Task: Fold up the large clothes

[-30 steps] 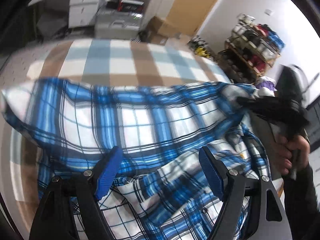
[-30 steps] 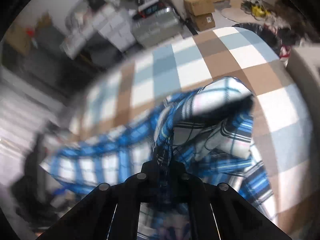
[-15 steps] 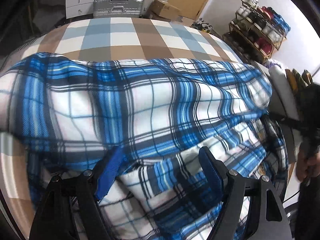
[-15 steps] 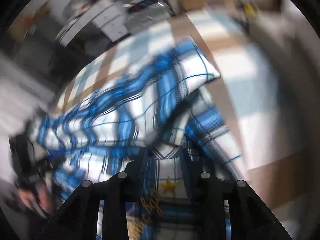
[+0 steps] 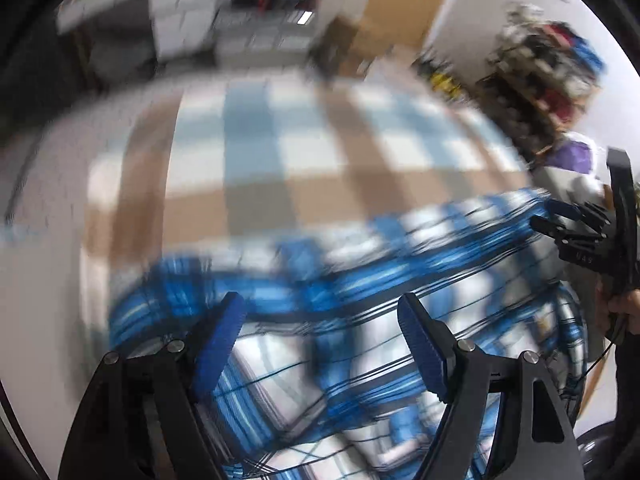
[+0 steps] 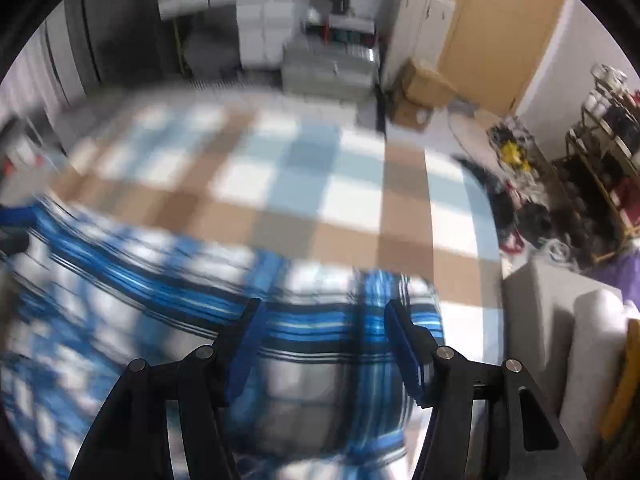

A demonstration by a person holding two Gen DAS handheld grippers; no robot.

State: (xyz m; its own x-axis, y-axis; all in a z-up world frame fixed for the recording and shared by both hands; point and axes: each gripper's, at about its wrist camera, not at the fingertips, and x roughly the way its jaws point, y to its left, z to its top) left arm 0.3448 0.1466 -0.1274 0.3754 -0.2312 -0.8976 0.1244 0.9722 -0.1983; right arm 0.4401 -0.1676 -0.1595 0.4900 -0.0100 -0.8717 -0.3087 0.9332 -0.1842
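Observation:
A blue, white and black plaid shirt (image 5: 360, 280) lies spread on a checked brown, blue and white bed cover (image 5: 280, 152); both views are blurred by motion. My left gripper (image 5: 320, 312) hovers open above the shirt, nothing between its blue pads. In the right wrist view the same plaid shirt (image 6: 160, 312) fills the lower left, over the checked cover (image 6: 320, 184). My right gripper (image 6: 324, 316) is above the shirt's right end, its jaws opening, no cloth pinched between them. The right gripper also shows at the far right of the left wrist view (image 5: 560, 224), held by a hand (image 5: 624, 308).
Beyond the bed stand white drawers and a grey case (image 6: 328, 64), cardboard boxes (image 6: 420, 88) and a wooden door (image 6: 500, 40). A cluttered shelf rack (image 6: 608, 128) is at the right. A grey and white padded object (image 6: 580, 340) sits by the bed's right side.
My right gripper has gone from shut on a fold of the shirt to open, and the cloth has dropped flat. Both views have tilted up toward the far end of the bed.

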